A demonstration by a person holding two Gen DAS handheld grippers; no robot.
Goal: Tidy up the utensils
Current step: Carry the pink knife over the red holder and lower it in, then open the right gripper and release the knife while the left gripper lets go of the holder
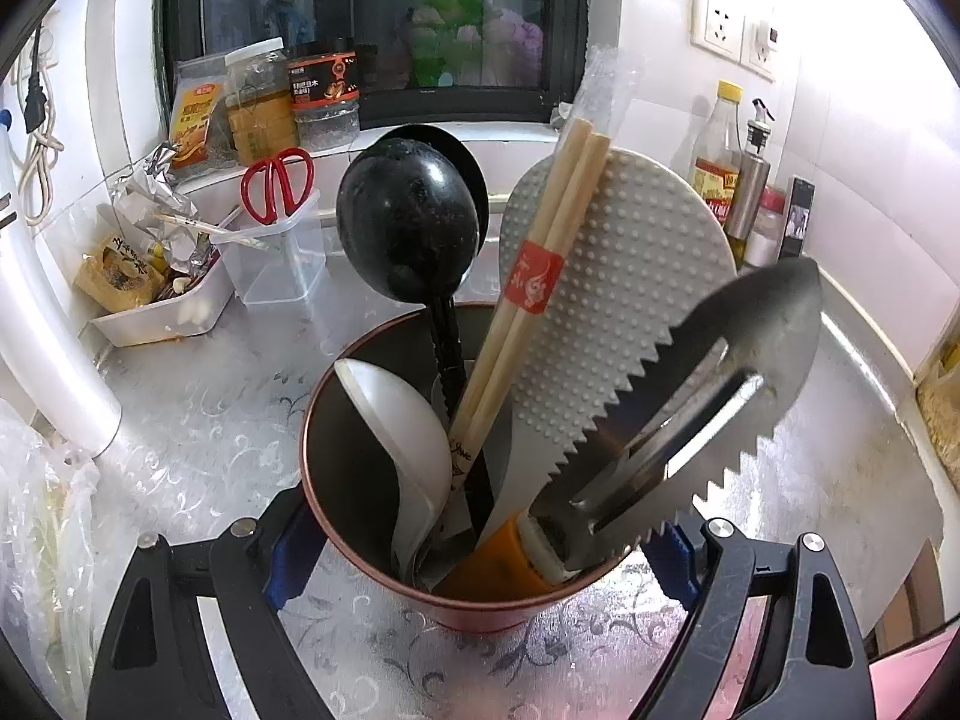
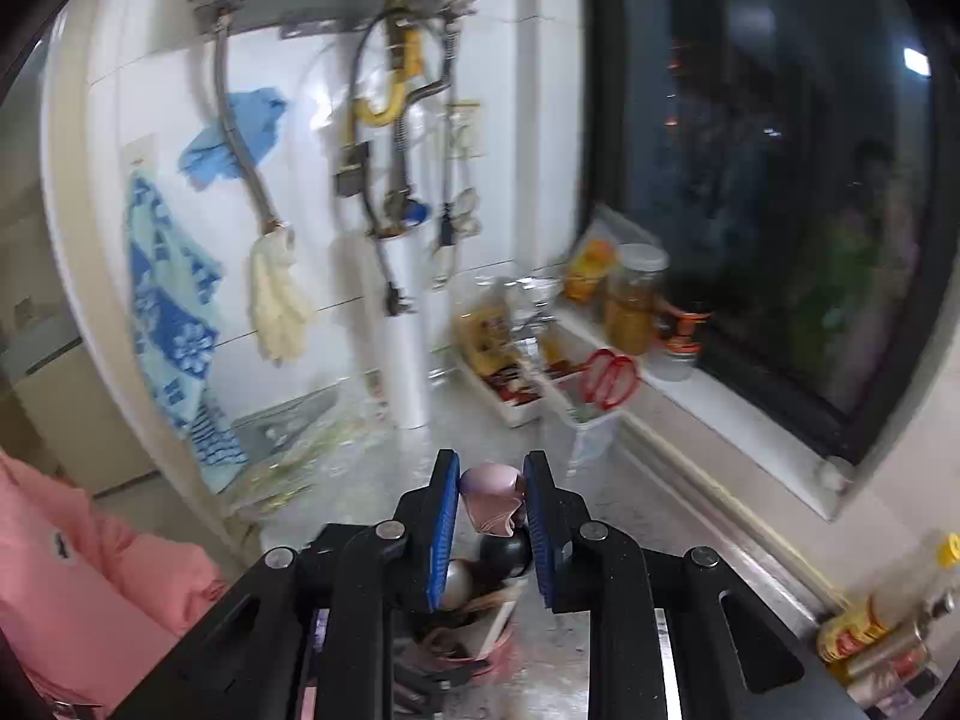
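Note:
A copper-red cup point(image 1: 312, 420) stands on the patterned counter, with my left gripper point(image 1: 480, 540) shut on its two sides. In it stand a black ladle point(image 1: 405, 228), a white spoon point(image 1: 402, 438), wooden chopsticks point(image 1: 540, 258), a grey dotted rice paddle point(image 1: 630, 300) and a serrated steel scraper point(image 1: 720, 372) with an orange handle. My right gripper point(image 2: 492, 504) hangs high above the cup point(image 2: 480, 654), shut on a small mauve-pink piece point(image 2: 489, 495) between its blue pads. What that piece belongs to is hidden by the fingers.
Red scissors point(image 1: 277, 183) stand in a clear box beside a white tray point(image 1: 162, 318) of packets. Jars point(image 1: 264, 102) line the window sill, and oil bottles point(image 1: 720, 150) stand at the right wall. A white pipe point(image 1: 54, 348) rises at the left. A pink sleeve point(image 2: 72, 570) is at the lower left.

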